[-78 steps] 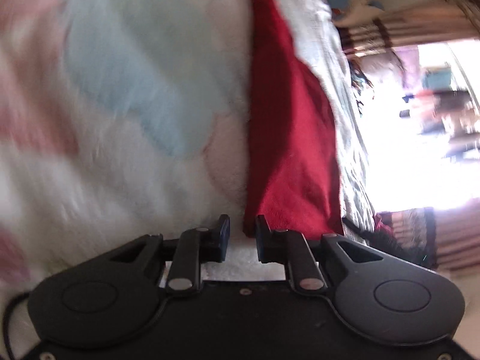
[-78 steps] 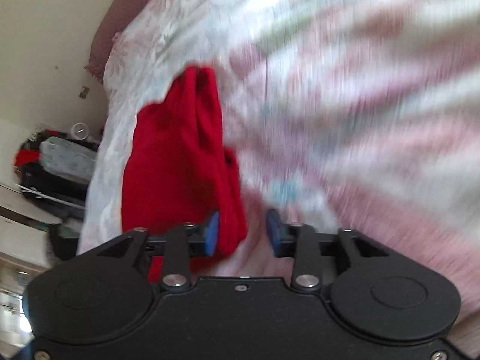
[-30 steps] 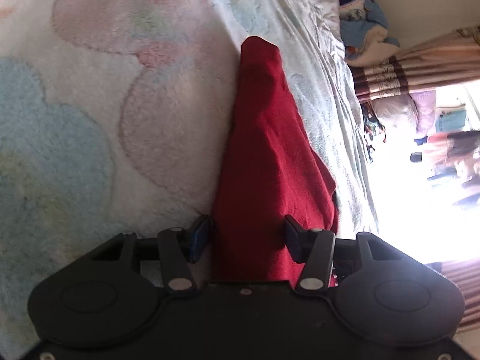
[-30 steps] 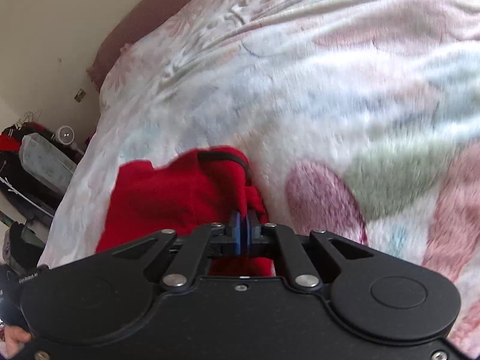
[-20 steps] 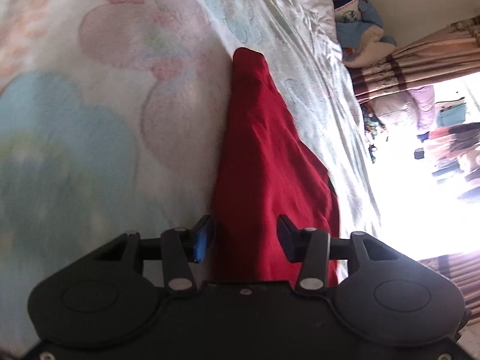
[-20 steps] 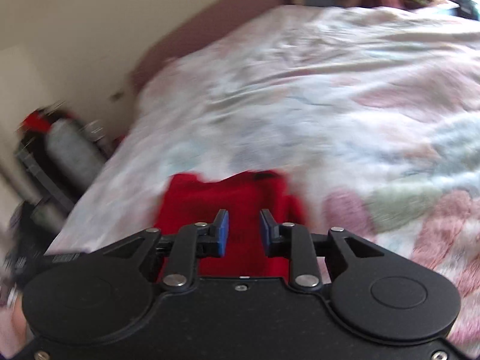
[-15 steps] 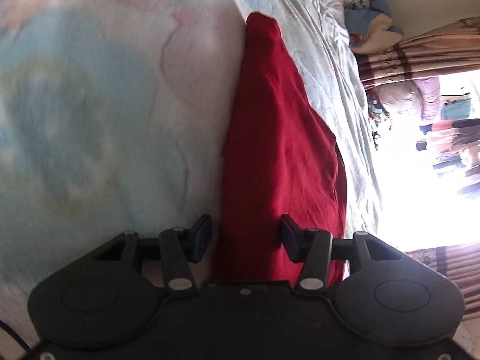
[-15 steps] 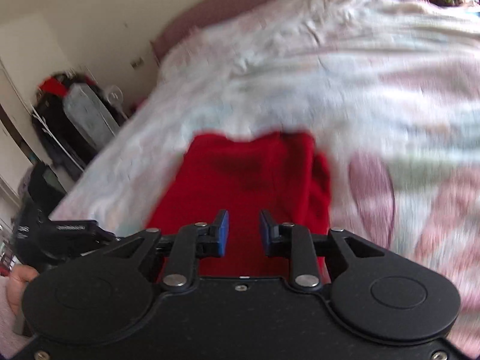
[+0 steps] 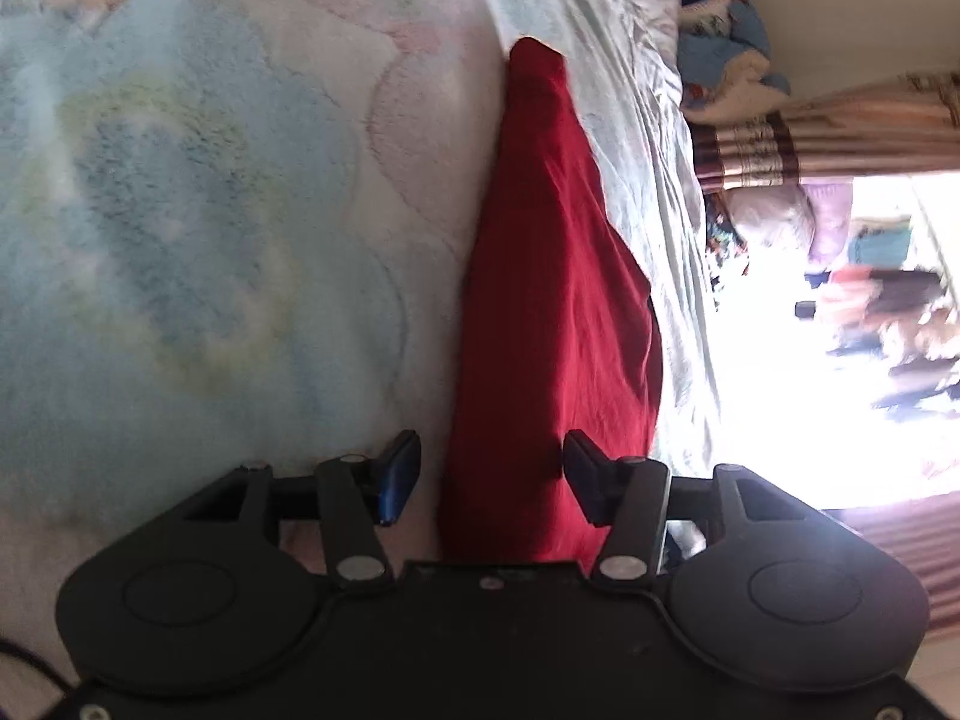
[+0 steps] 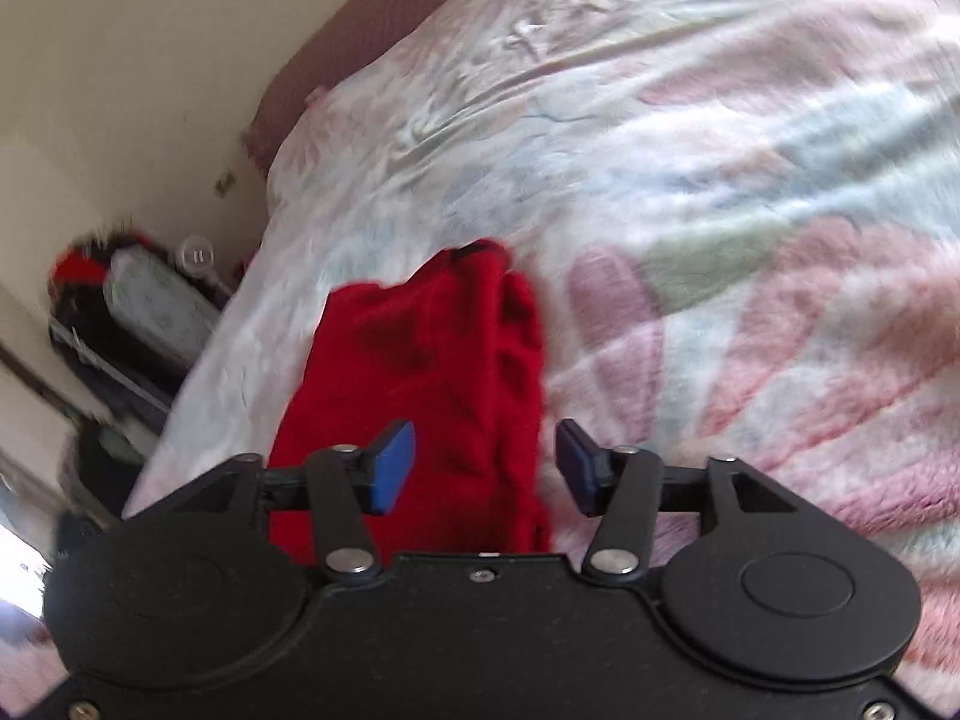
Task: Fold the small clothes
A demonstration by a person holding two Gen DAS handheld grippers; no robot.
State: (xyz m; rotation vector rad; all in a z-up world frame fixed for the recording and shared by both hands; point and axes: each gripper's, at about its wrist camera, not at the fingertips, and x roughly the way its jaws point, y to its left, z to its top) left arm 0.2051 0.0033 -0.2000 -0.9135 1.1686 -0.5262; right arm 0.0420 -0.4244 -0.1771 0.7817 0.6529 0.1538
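Note:
A small red garment (image 9: 552,324) lies folded on a fluffy pastel blanket (image 9: 198,252) on a bed. In the left wrist view it runs as a long narrow strip away from me. My left gripper (image 9: 489,477) is open, its jaws standing either side of the garment's near end. In the right wrist view the red garment (image 10: 432,372) lies bunched near the bed's edge. My right gripper (image 10: 483,465) is open, its jaws wide apart over the garment's near part. Neither gripper holds the cloth.
The blanket (image 10: 750,276) covers the bed. Striped curtains (image 9: 810,138) and a bright window (image 9: 840,330) lie beyond the bed's far side. Cluttered bags and a rack (image 10: 132,312) stand on the floor beside the bed. A wall (image 10: 120,60) rises behind.
My right gripper was shut on the red garment a second ago; it let go, opened wide and pulled back. My left gripper stayed open around the garment's near end.

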